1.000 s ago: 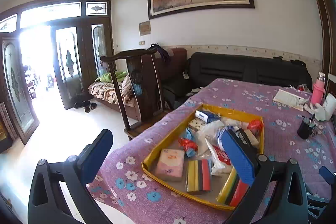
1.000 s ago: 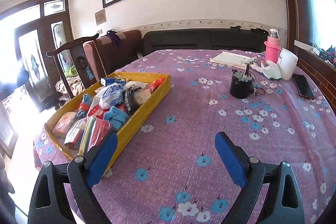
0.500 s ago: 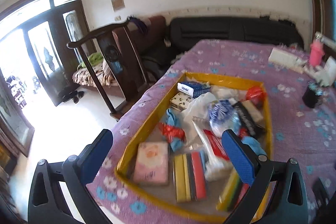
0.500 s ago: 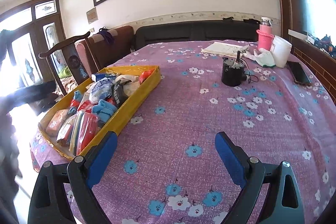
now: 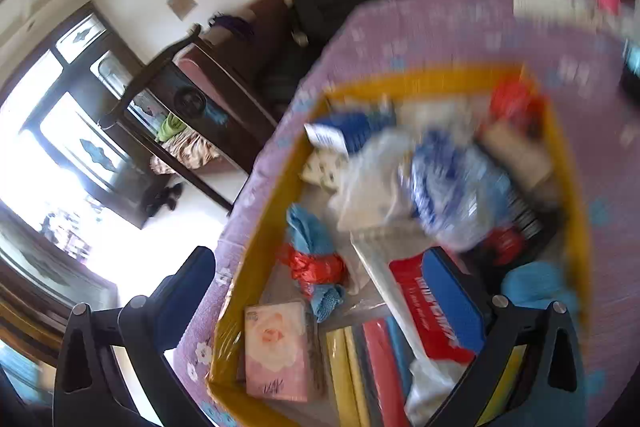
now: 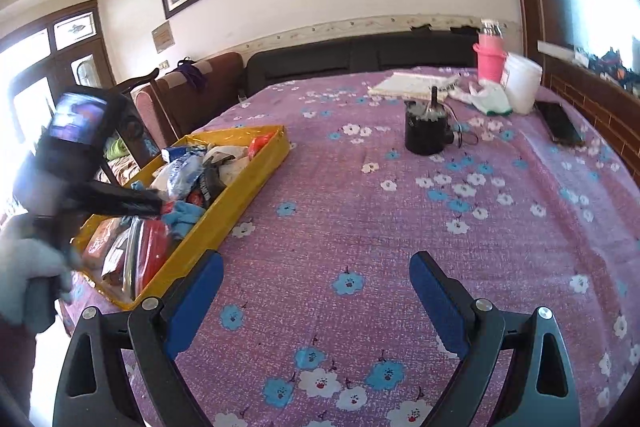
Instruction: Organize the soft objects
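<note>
A yellow tray (image 5: 276, 187) on the purple flowered table holds soft things: a pink tissue pack (image 5: 276, 351), coloured sponges (image 5: 368, 367), a blue cloth (image 5: 310, 231), a red bag (image 5: 316, 267), a red pack (image 5: 428, 311) and clear plastic bags (image 5: 448, 187). My left gripper (image 5: 320, 291) is open and hovers low over the tray's near end; the view is blurred. In the right wrist view the tray (image 6: 244, 187) lies at the left with the left gripper's body (image 6: 80, 163) above it. My right gripper (image 6: 316, 291) is open and empty over bare tablecloth.
A black cup (image 6: 426, 133), a notebook (image 6: 412, 85), a pink bottle (image 6: 490, 57), a white container (image 6: 520, 83) and a phone (image 6: 560, 123) stand at the table's far right. A wooden chair (image 5: 188, 95) stands beside the tray's left side.
My left gripper has moved forward and tilted down over the tray, and now shows in the right wrist view. My right gripper has stayed open over the tablecloth.
</note>
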`<state>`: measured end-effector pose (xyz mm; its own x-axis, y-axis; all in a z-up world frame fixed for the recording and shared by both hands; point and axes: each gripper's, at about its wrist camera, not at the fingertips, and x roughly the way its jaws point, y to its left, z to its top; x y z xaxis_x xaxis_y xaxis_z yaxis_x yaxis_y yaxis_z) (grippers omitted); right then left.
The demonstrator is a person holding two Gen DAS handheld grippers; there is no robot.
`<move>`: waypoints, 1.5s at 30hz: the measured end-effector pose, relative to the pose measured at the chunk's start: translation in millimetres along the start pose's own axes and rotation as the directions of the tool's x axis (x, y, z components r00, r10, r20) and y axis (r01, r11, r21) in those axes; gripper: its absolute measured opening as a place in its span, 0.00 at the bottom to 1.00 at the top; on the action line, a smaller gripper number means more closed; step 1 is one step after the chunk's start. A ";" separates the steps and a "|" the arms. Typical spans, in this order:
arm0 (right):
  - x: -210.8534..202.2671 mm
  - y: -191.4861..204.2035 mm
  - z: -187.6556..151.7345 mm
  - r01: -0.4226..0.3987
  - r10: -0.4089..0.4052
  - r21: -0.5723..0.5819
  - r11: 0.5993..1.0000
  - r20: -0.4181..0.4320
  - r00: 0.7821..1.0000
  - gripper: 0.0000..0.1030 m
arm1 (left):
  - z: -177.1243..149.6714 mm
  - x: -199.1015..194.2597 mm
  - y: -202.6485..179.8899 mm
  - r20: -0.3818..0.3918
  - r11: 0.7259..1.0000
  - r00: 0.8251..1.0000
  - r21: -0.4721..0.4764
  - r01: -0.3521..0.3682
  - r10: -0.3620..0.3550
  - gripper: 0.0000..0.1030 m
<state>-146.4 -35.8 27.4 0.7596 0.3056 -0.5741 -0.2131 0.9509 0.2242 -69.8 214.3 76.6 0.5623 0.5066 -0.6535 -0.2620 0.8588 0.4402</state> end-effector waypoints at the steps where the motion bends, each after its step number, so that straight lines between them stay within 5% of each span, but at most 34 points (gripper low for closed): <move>1: 2.4 -1.0 -0.4 -0.007 0.007 0.011 1.000 -0.010 1.000 0.94 | -1.5 -10.7 3.6 0.028 1.000 1.000 -0.018 0.007 -0.006 1.00; 4: 6.7 0.2 -2.4 -0.015 0.016 0.017 1.000 -0.026 1.000 0.94 | -11.4 -22.4 -9.9 0.033 0.998 0.999 0.061 0.027 -0.029 1.00; 8: 0.7 2.7 -1.7 -0.008 0.008 -0.001 1.000 -0.005 1.000 0.94 | -38.0 -21.1 -47.0 0.060 0.957 0.995 0.276 -0.092 0.078 1.00; 12: -2.0 0.9 0.2 -0.009 0.009 0.009 1.000 0.006 1.000 0.94 | -27.7 -39.1 -20.4 0.067 0.990 0.998 0.143 0.003 -0.013 1.00; 16: 0.1 3.1 -0.7 -0.014 0.014 0.013 1.000 -0.005 1.000 0.94 | -12.3 -34.1 -8.0 0.094 0.997 0.995 0.066 -0.039 0.033 1.00; 22: -5.6 11.4 -2.1 -0.006 0.006 -0.031 0.999 0.002 1.000 0.94 | -29.0 5.2 -69.2 0.086 0.943 0.994 0.319 -0.098 0.074 1.00; 26: -11.8 14.8 1.6 0.012 -0.010 -0.061 0.998 0.028 1.000 0.94 | -20.4 -22.8 -17.6 0.135 0.994 0.991 0.106 -0.030 0.015 1.00; 29: -11.6 21.2 4.9 -0.002 0.005 -0.078 0.997 0.029 1.000 0.94 | -26.9 -79.9 43.7 0.303 0.994 0.952 -0.105 -0.007 0.039 1.00; 33: -7.3 43.1 11.2 -0.035 0.038 -0.130 0.991 0.023 0.999 0.94 | -71.4 -165.8 99.5 0.577 0.953 0.814 -0.275 0.126 0.059 1.00; 35: -6.3 58.1 13.2 -0.062 0.066 -0.156 0.986 0.015 0.998 0.94 | -86.2 -176.8 104.2 0.602 0.933 0.794 -0.325 0.153 0.080 1.00; 37: -8.8 71.2 11.5 -0.086 0.089 -0.177 0.980 0.010 0.996 0.94 | -87.9 -167.6 94.8 0.576 0.928 0.817 -0.310 0.205 0.012 1.00; 41: -19.1 89.7 -2.9 -0.087 0.096 -0.254 0.963 0.022 0.995 0.94 | -86.0 -114.6 52.3 0.367 0.916 0.909 -0.263 0.304 -0.197 1.00; 45: -21.9 99.1 -15.3 -0.059 0.068 -0.320 0.946 0.017 0.998 0.94 | -92.6 -91.8 19.8 0.249 0.948 0.959 -0.248 0.197 -0.134 1.00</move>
<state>-193.5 52.5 50.2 0.7536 0.3684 -0.5444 -0.4429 0.8965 -0.0065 -199.2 191.8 88.3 0.7697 0.3521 -0.5325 -0.3328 0.9332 0.1360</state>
